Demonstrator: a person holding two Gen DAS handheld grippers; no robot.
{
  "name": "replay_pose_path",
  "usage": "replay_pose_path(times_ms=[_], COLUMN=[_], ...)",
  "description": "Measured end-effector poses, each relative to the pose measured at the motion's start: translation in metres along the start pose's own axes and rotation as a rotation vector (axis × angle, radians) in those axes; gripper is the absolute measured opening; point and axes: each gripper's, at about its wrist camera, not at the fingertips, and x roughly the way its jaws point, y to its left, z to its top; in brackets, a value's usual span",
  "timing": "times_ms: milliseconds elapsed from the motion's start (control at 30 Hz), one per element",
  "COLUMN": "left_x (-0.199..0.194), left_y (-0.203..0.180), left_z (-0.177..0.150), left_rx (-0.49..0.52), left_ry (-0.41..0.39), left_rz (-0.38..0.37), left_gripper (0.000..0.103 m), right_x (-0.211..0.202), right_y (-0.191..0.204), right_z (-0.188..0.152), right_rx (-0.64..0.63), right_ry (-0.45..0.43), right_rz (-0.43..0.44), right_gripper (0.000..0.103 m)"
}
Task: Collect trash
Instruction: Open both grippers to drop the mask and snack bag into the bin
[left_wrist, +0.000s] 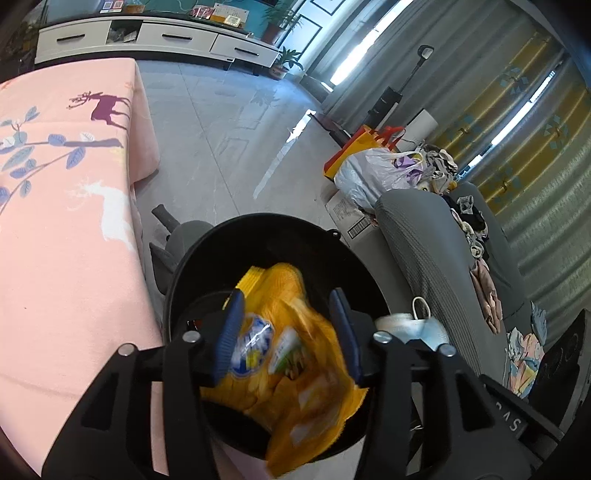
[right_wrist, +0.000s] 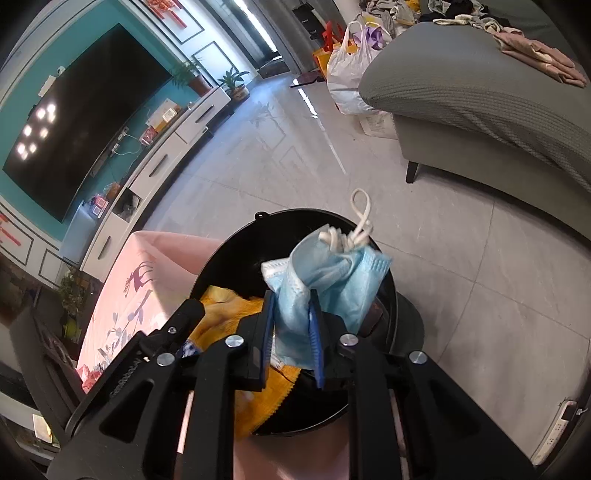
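Left wrist: black bin (left_wrist: 258, 236) holds yellow snack bag (left_wrist: 295, 387).

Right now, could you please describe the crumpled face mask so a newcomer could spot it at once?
Find the round black plastic bin on the grey tiled floor beside the pink cloth-covered table. Above its rim, the right gripper holds a crumpled pale-blue face mask. White ear loops mark it apart from the yellow snack bag inside.

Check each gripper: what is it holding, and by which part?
The left gripper holds nothing: its jaws stand apart around the yellow snack bag above the black bin. The right gripper pinches the blue face mask by its bunched lower fold.
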Motion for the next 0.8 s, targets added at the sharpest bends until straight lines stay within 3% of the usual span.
replay_pose_path(times_ms=[67, 267, 367, 667, 800], left_x=[-0.011, -0.056, -0.083, -0.161, -0.200], left_y=[0.000, 0.006, 0.017, 0.064, 0.090], left_z=[0.001, 0.006, 0.008, 0.003, -0.005], left_rx=[0.007, 0.060, 0.062, 0.037, 0.025], left_ry=[-0.019, -0.099, -0.123, -0.192, -0.228], left_rz=[-0.012, 0.041, 0.089, 0.223, 0.291], left_gripper=[0.072, 0.092, 0.097, 0.100, 0.100], right_x=[-0.005, -0.022, -0.033, -0.060, -0.066], right_y=[0.001, 0.016, 0.030, 0.095, 0.127], right_z=[0.000, -0.001, -0.003, -0.022, -0.035], right_rx=[0.004, -0.018, -0.046, -0.219, -0.304], right_ry=[-0.014, -0.058, -0.086, -0.146, -0.162], right_rz=[0.008, 0.020, 0.055, 0.143, 0.184], right_gripper=[0.039, 0.065, 0.073, 0.096, 0.100])
